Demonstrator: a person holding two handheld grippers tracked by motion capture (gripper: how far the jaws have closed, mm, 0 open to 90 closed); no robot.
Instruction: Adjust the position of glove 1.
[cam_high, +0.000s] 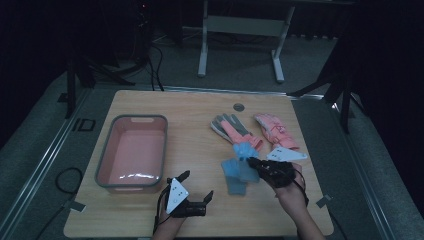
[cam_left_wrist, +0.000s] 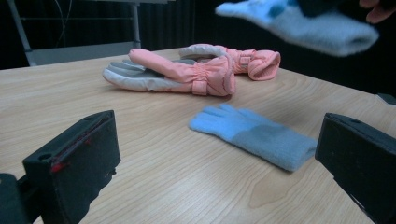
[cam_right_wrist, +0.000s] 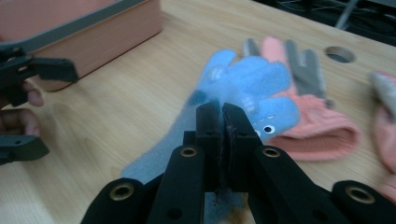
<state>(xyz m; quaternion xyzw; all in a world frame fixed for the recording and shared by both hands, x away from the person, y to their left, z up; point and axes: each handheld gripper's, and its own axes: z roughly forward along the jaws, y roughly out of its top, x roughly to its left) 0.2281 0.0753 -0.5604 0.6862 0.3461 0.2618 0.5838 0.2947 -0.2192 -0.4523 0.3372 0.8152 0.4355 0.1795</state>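
Nearest the camera, at the bottom centre of the high view, the left gripper (cam_high: 196, 186) rests on the pale wooden table (cam_high: 200, 107) with its black jaws spread wide and nothing between them. Just right of it, in the lower right of that frame, the right gripper (cam_high: 251, 162) has its jaws clenched on a fuzzy light-blue knitted glove (cam_high: 245, 150), held up off the table. A second light-blue knitted glove (cam_high: 235, 176) lies flat on the wood below it. Left of centre sits a pink rectangular plastic tub with a grey rim (cam_high: 102, 155), and its inside is bare. Farther back, right of centre, lie a pink-and-grey padded ski glove (cam_high: 231, 128) and, beside it, another pink padded ski glove (cam_high: 275, 131).
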